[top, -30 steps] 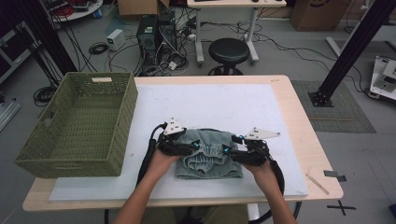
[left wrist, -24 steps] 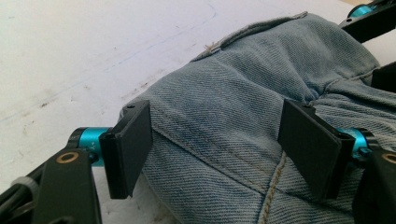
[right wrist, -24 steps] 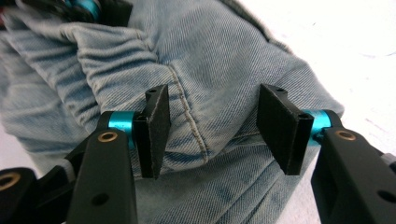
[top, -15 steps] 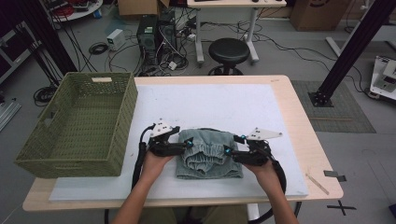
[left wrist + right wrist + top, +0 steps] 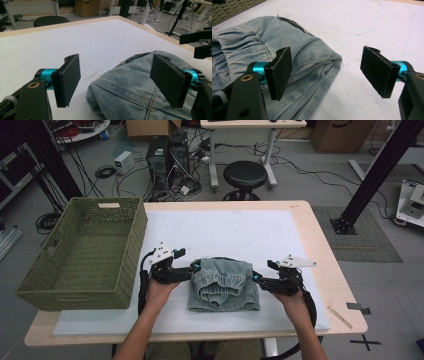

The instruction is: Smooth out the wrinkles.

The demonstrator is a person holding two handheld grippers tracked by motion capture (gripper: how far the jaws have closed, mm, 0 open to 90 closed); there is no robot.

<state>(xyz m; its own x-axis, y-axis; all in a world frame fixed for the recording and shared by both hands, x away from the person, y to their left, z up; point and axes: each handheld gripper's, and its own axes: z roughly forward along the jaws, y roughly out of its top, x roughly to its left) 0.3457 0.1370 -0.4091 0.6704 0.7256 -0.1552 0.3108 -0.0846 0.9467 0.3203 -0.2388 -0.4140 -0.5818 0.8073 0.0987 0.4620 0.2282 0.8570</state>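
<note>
A folded pair of light blue denim shorts (image 5: 224,285) lies on the white mat near the table's front edge. My left gripper (image 5: 192,269) sits at the shorts' left edge, open, with nothing between its jaws. In the left gripper view the denim (image 5: 130,87) lies just ahead of and below the open left gripper (image 5: 120,80). My right gripper (image 5: 256,279) is at the shorts' right edge, also open. Seen in the right gripper view, the folded shorts (image 5: 287,45) lie to the left of the right gripper (image 5: 329,72), whose pads (image 5: 282,72) hold nothing.
A green woven basket (image 5: 85,252) stands on the table's left end, empty. The white mat (image 5: 225,230) covers most of the wooden table (image 5: 330,270). A small stick (image 5: 340,316) lies near the right front corner. A stool and cables sit on the floor beyond.
Both grippers have drawn apart from the shorts, the left one leftward and the right one rightward. The shorts now lie free and folded between them.
</note>
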